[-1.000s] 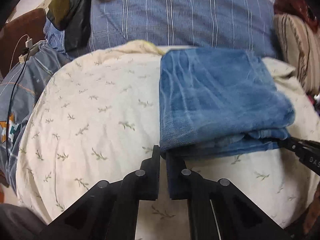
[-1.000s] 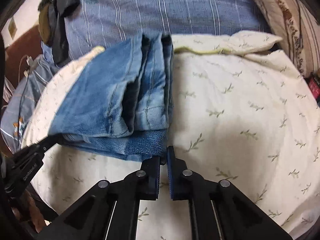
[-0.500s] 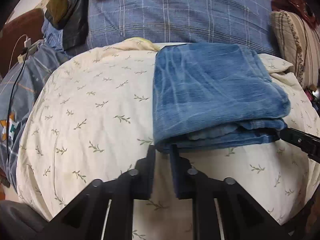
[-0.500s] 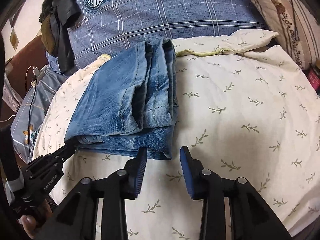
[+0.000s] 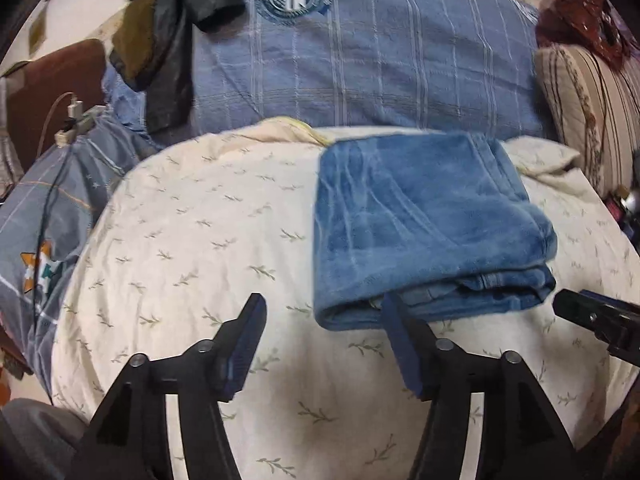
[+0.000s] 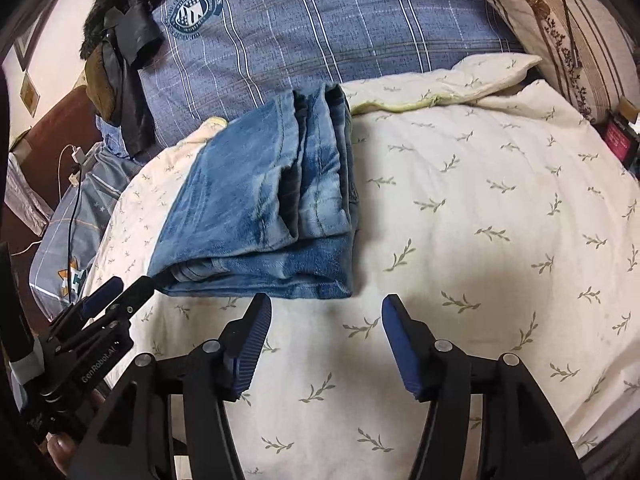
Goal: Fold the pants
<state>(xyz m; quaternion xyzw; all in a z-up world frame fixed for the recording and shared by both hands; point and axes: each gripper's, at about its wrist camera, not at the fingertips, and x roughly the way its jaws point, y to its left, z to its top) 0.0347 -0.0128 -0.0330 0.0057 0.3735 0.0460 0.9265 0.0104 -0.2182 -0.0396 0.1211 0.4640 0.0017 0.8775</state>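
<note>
The blue denim pants (image 5: 424,220), folded into a thick rectangular bundle, are lying on the cream leaf-printed quilt (image 5: 192,240) toward its far side, just in front of the blue plaid pillow (image 5: 380,60). The left gripper (image 5: 320,320) is hanging just short of the bundle's near left corner with its jaws opening and nothing pressed between them; from its own camera the right-hand finger is overlapping the denim edge, though whether it is touching the cloth I cannot tell. The right gripper (image 6: 326,312) is likewise opening its jaws over bare quilt, just below the bundle's near right corner, holding nothing. Judging from how things lie, the fold looks finished or nearly so, and the risk now is undoing it: a finger that is catching the lower layer could be dragging the corner out and spilling the stack, and the soft, puffy quilt is giving the bundle an uneven bed on which the top layers could be sliding off. The right wrist view is showing what the left cannot: the stacked hems and seams on the bundle's open right side, and the left gripper's body (image 6: 92,344) with part of the hand (image 6: 60,448) beneath it. The left wrist view is showing instead the smooth top face and rounded left fold, plus the tip of the right gripper (image 5: 596,316) standing just clear of the denim.
</note>
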